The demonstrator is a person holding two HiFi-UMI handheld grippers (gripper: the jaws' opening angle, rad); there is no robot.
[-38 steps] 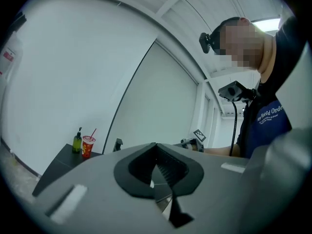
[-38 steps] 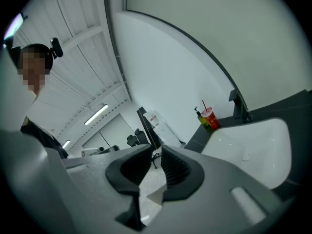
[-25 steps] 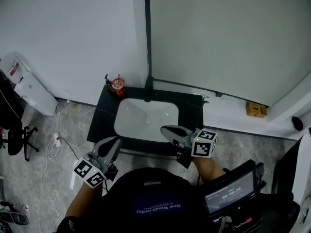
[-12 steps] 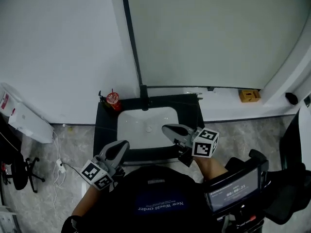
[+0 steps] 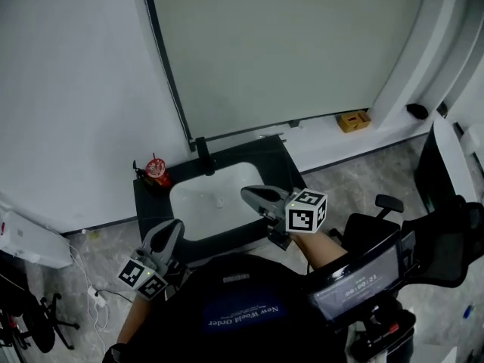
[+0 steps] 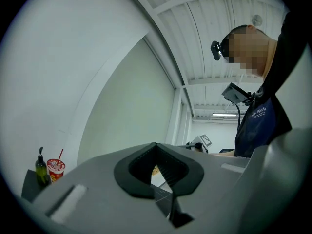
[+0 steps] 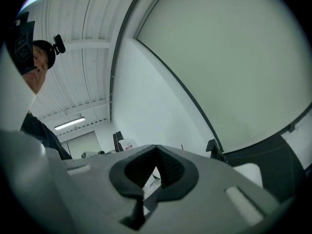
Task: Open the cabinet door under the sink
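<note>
A white sink basin is set in a black counter against the wall, with a dark faucet behind it. The cabinet door below is hidden from above and shows in no view. My left gripper hovers over the counter's front left edge, shut and empty. My right gripper hangs over the basin's front right rim, also shut on nothing. In the left gripper view the left gripper has its tips together and points level. The right gripper looks the same in its own view.
A red cup with a straw and a dark bottle stand on the counter's back left corner. A yellow box lies by the wall. Office chairs stand at the right, a white appliance and cables at the left.
The head view has swung, so the sink unit sits lower and further left in the picture. Both grippers drifted sideways with it and stayed shut near the sink's front edge.
</note>
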